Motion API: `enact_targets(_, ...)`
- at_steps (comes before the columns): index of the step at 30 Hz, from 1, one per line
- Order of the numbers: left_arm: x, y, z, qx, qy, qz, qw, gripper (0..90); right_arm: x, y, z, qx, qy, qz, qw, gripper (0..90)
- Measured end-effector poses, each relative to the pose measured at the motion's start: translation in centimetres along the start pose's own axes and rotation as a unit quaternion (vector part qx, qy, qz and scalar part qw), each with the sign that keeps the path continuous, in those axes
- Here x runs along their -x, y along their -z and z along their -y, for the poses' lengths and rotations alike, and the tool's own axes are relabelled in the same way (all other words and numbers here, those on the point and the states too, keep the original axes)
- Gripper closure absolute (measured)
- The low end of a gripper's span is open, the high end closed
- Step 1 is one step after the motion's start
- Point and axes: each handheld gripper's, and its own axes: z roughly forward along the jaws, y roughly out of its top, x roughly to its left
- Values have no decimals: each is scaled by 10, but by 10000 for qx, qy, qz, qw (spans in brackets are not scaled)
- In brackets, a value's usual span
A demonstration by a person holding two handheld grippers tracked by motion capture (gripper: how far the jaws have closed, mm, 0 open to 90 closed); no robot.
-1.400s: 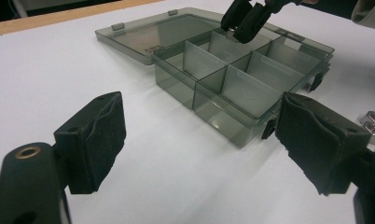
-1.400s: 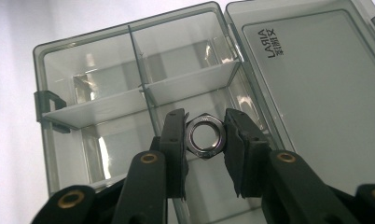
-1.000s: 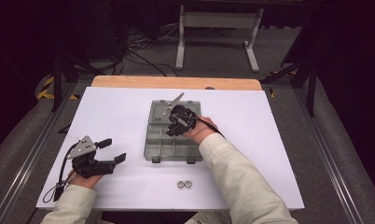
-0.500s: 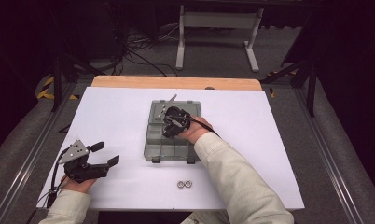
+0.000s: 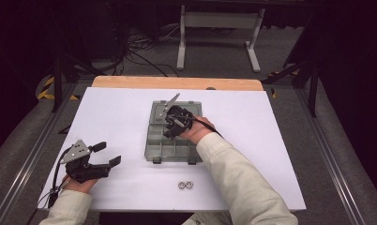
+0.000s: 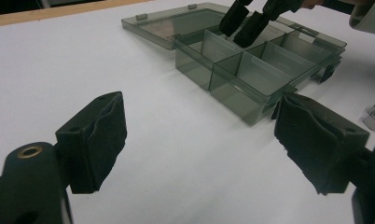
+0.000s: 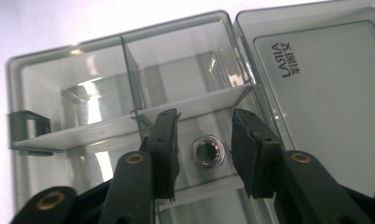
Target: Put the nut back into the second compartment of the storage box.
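Two more silver metal hex nuts (image 5: 185, 184) lie side by side near the front edge of the white table (image 5: 121, 112), while one silver hex nut (image 7: 205, 152) already sits on the floor of a compartment in the smoky transparent plastic organiser box (image 5: 154, 140), which stands near the middle of the table with its lid folded open toward the far edge. The right gripper (image 7: 203, 149) hangs inside that compartment. Its jaws have just been opening, and now they stand apart on both sides of the nut, with a clear gap on each side, so the nut is released and not clamped.

The risk here, in my judgement, is in taking the gripper out. The pads are low between the thin dividers (the one just beyond the fingertips looks very close), so a slanted lift can hook a wall and drag or tip the light box. A pad that brushes the nut can also flick it over into the neighbour compartment.

The left gripper (image 5: 102, 161) rests near the front left corner of the table, well apart from the box, with its jaws wide apart and nothing between them. It does not hold the box steady, so any pull from the right hand moves the box freely.
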Motion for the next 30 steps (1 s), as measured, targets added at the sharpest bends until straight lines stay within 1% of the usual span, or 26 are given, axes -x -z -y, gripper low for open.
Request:
enact_targets(1, 0, 0, 0, 0, 0, 0, 10000, 175, -1, 4, 0, 40, 4, 8, 10000, 567)
enact_targets(2, 0, -1, -1, -14, -32, 21, 10000, 175, -1, 4, 0, 40, 4, 8, 10000, 567)
enact_targets(3, 0, -2, -1, -9, -41, 20, 10000, 175, -2, 7, -1, 73, -15, 28, 10000, 533)
enact_targets(5, -1, -4, -2, -29, -59, 42, 10000, 175, -5, 13, -2, 160, -36, 73, 9998, 497)
enact_targets(7, 0, -6, -3, -16, -71, 76, 9999, 175, -8, 18, -2, 182, -5, 115, 9998, 465)
enact_targets(10, 0, -10, -5, 4, -75, 122, 9999, 175, -13, 25, -1, 250, -22, 141, 9996, 432)
enact_targets(12, 0, -12, -7, -4, -96, 140, 9999, 175, -16, 29, 0, 263, 9, 154, 9995, 412)
enact_targets(14, 0, -15, -9, -37, -123, 184, 9997, 175, -20, 34, 4, 290, 56, 180, 9994, 390)
enact_targets(15, -1, -17, -10, -30, -159, 200, 9997, 175, -21, 35, 5, 292, 50, 191, 9994, 381)
enact_targets(20, 0, -25, -15, -36, -188, 300, 9994, 174, -32, 50, 16, 356, 17, 234, 9991, 348)
enact_targets(21, 0, -26, -16, -37, -225, 289, 9993, 174, -34, 53, 18, 367, 16, 241, 9990, 342)
enact_targets(23, 0, -28, -17, -16, -210, 319, 9993, 174, -39, 58, 23, 357, 26, 263, 9990, 322)
enact_targets(25, 0, -31, -19, -28, -257, 355, 9990, 174, -43, 62, 26, 346, 40, 278, 9990, 300)
enact_targets(28, 1, -34, -21, -28, -254, 380, 9989, 173, -49, 67, 32, 337, 17, 318, 9989, 279)
enact_targets(30, 0, -36, -22, -42, -298, 415, 9987, 174, -52, 71, 37, 317, 9, 331, 9989, 272)
